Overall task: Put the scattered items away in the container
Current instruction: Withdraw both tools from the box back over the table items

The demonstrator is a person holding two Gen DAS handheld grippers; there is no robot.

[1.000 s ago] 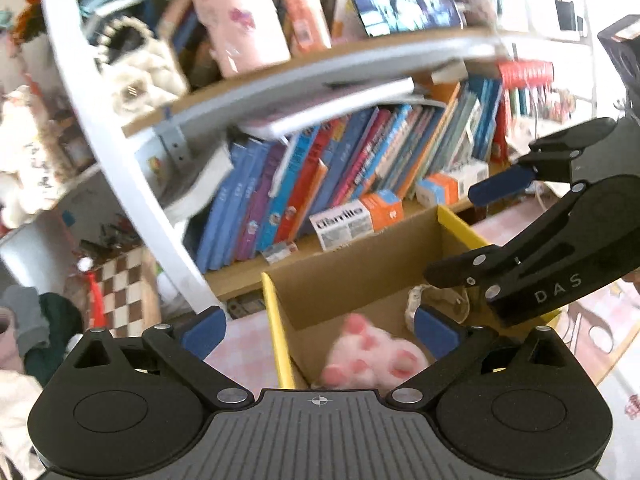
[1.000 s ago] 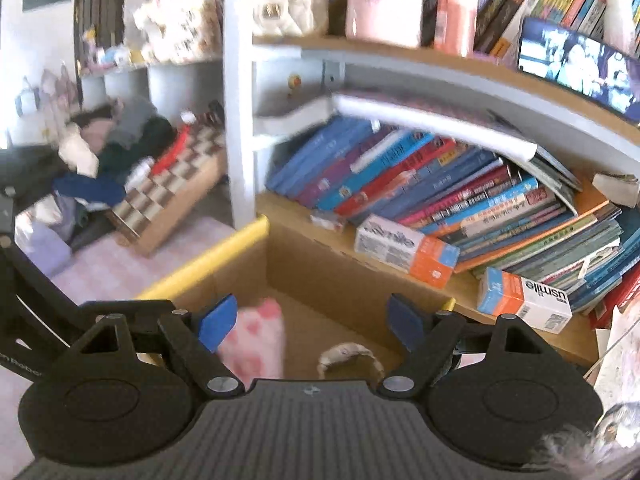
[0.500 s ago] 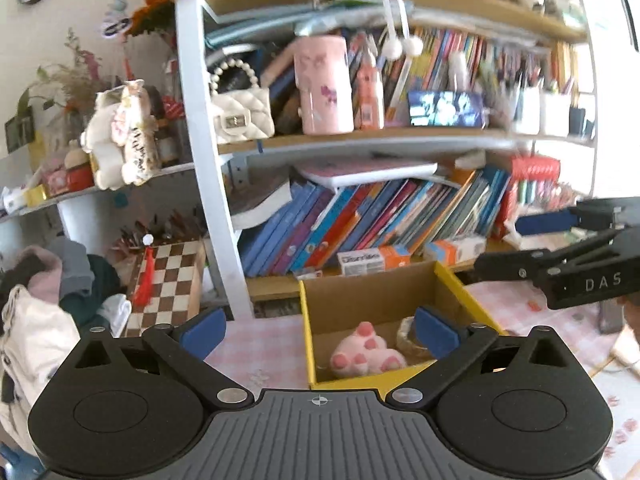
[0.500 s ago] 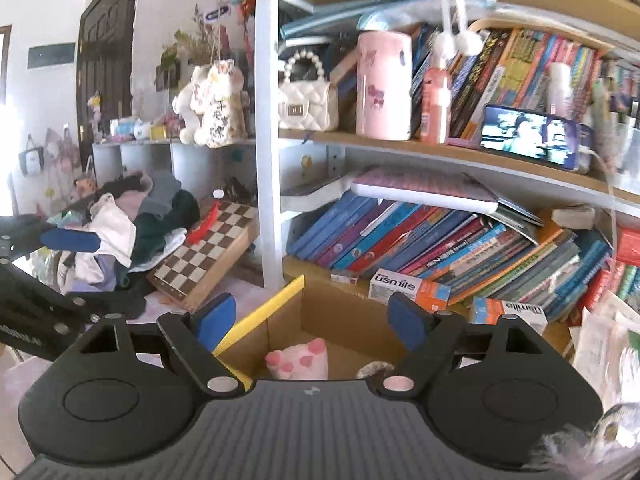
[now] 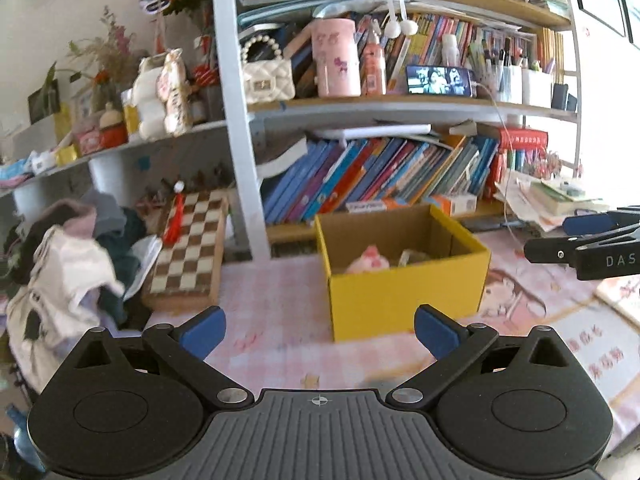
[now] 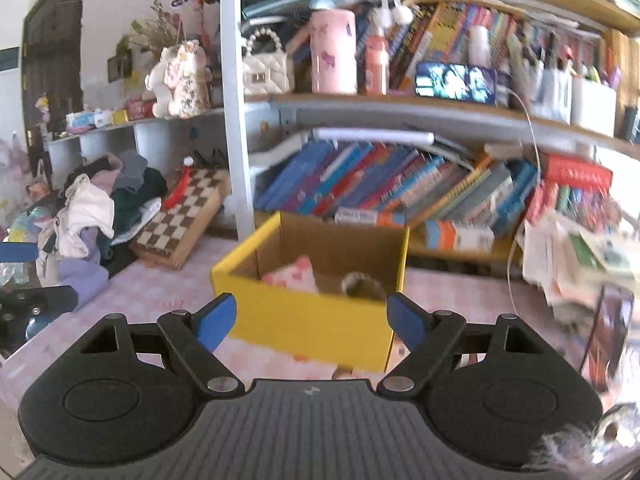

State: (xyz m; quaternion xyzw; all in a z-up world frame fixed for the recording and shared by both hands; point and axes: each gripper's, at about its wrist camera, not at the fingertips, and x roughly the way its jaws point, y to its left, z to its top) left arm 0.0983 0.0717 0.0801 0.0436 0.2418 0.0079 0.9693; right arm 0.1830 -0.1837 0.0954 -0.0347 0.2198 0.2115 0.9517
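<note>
Already inside the yellow cardboard box with the plain brown interior: a pink-and-white plush paw toy to the left and a small greyish-brown rounded item to the right, too blurred to identify. Box standing on the pink checked surface, just in front of the white bookshelf packed with leaning books. Left gripper hovering near and level before the box, fingers spread wide, nothing between them. Right gripper likewise, blue-tipped fingers apart and empty.

Fits either a finished tidy or a pause between items; no loose item plainly visible on the surface from here.

Risks, as judged: a low forward sweep catching the near yellow wall and shoving the light box back into the shelf; two grippers converging over one narrow opening and knocking together; a trailing white cable at far right snagging a finger; the leaning paper pile at right toppling if brushed.
</note>
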